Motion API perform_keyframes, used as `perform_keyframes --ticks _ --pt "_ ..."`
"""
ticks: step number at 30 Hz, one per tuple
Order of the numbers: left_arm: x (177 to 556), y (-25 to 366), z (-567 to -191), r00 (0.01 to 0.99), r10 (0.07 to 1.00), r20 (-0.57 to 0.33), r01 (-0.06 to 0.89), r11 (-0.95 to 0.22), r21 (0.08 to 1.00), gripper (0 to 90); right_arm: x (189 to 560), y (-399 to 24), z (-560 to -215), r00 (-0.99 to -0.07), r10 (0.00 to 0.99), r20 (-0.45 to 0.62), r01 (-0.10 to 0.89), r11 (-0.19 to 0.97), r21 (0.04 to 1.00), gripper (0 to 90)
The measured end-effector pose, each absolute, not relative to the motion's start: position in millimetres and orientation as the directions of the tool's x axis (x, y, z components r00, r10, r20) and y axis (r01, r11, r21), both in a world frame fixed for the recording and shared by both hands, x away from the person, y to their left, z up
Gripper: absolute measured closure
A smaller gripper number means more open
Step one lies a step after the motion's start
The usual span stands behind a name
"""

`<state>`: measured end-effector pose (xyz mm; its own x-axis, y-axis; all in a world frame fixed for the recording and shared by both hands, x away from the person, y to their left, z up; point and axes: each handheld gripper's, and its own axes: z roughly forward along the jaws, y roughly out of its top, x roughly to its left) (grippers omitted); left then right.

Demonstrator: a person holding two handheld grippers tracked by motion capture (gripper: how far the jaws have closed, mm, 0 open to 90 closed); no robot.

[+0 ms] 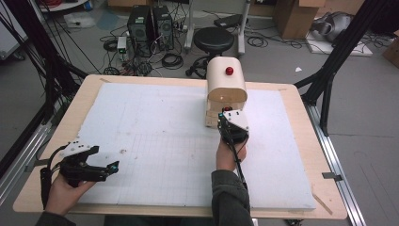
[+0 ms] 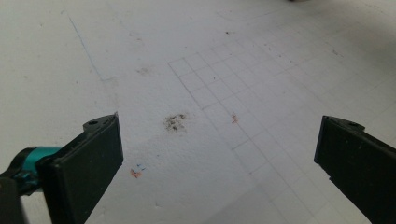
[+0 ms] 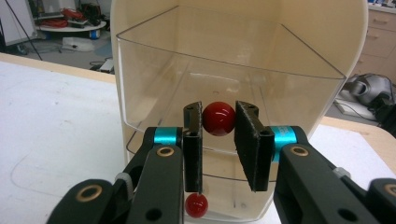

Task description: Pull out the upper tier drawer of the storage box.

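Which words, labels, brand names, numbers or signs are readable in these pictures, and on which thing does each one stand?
None can be read.
The white board bears only a pencil grid, stains and small coloured marks.
The cream box, its red knob and the right gripper carry no text.

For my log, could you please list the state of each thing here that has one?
Left gripper: open, holding nothing, over the white foam board.
Right gripper: fingers closed on the drawer's red knob.
Clear drawer: pulled partly out of the cream cabinet.
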<state>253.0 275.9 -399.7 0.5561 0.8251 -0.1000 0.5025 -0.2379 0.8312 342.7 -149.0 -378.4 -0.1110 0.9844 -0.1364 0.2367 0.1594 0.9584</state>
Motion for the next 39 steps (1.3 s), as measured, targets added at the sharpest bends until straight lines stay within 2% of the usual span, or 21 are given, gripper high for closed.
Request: perform_keyframes --ticks 39 --pt "252.2 276.2 -398.7 0.553 0.828 -0.092 0.497 -0.239 0.834 1.7 307.8 -156.3 -379.2 -0.151 0.983 -0.107 0.229 0.140 0.963 72.9"
